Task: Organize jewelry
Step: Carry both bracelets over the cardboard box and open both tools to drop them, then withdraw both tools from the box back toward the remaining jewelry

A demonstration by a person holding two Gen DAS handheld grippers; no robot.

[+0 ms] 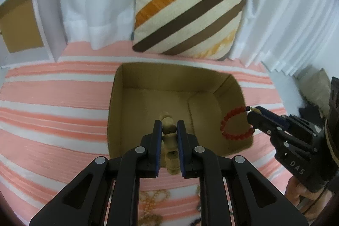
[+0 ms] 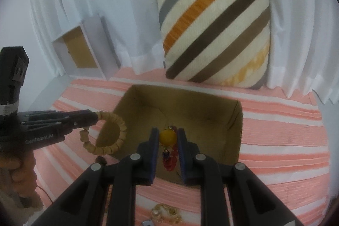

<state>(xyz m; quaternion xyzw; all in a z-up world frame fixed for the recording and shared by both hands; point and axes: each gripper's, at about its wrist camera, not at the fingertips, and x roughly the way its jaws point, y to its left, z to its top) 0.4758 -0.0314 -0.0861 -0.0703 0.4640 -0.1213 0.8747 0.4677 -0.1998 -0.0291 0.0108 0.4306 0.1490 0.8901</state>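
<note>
L hand-held gripper [image 1: 168,127] is clamping a wooden bead bracelet [image 1: 168,128] nearly closed, R hand-held gripper [image 2: 168,136] is pinching a red bead bracelet [image 2: 169,162] w/ yellow bead, both hanging over the cardboard box [image 1: 148,82] at 12 o'clock.

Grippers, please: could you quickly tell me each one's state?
Left gripper: shut on the wooden bead bracelet.
Right gripper: shut on the red bead bracelet.

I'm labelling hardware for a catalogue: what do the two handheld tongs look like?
Both, the left tongs and right tongs, are matte black plastic linkages with silver round rivets and blue-edged finger pads. White lettering marks their sides, and the left carries a blocky black housing with white wrapping.
</note>
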